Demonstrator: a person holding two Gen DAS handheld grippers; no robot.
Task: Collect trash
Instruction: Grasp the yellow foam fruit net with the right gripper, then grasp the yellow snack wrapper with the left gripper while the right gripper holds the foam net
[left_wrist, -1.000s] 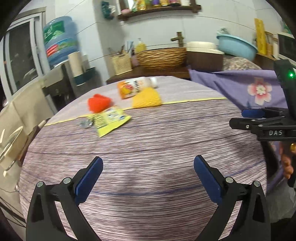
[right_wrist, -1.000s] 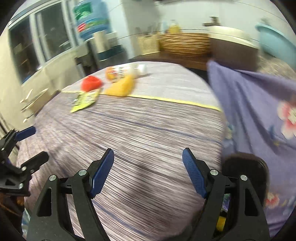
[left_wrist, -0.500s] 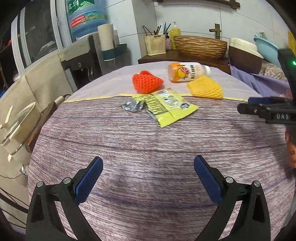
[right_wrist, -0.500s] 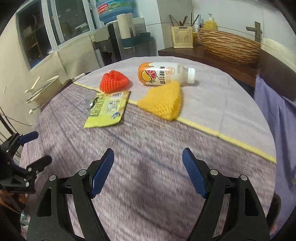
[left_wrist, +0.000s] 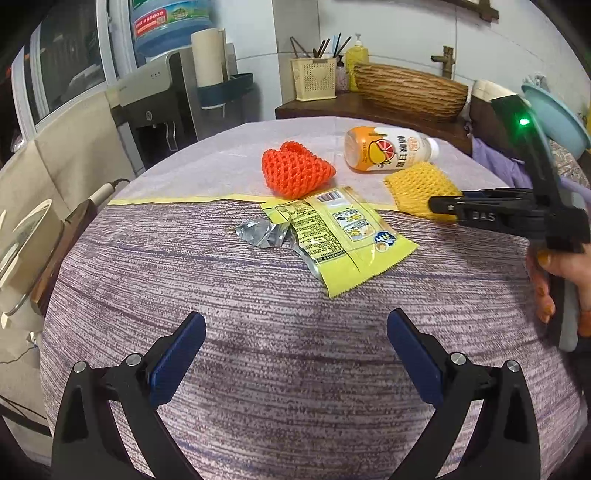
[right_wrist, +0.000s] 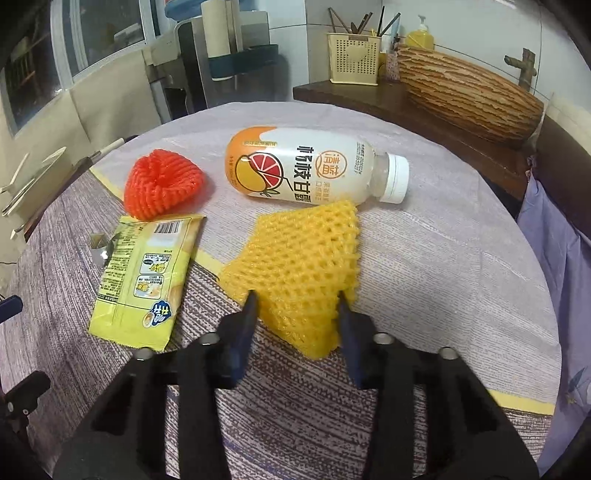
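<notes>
On the round table lie a yellow foam net (right_wrist: 301, 254), a red foam net (right_wrist: 161, 183), a yellow snack wrapper (right_wrist: 142, 271), a crumpled foil scrap (left_wrist: 263, 232) and a plastic drink bottle (right_wrist: 306, 168) on its side. My right gripper (right_wrist: 295, 302) has its jaws on either side of the yellow net's near end, partly closed around it. In the left wrist view it (left_wrist: 443, 205) reaches over the yellow net (left_wrist: 417, 184). My left gripper (left_wrist: 295, 332) is open and empty, above bare cloth short of the wrapper (left_wrist: 340, 236).
The striped tablecloth (left_wrist: 295, 387) covers the table. Behind it stand a wooden counter (right_wrist: 424, 110) with a woven basket (left_wrist: 410, 90), a utensil holder (right_wrist: 354, 59) and a soap bottle. A water dispenser (left_wrist: 162, 92) stands at the back left. A purple floral cloth (right_wrist: 554, 251) hangs at right.
Both grippers have moved forward toward the trash. The right gripper has come down over the yellow foam net and its jaws have narrowed around it.
</notes>
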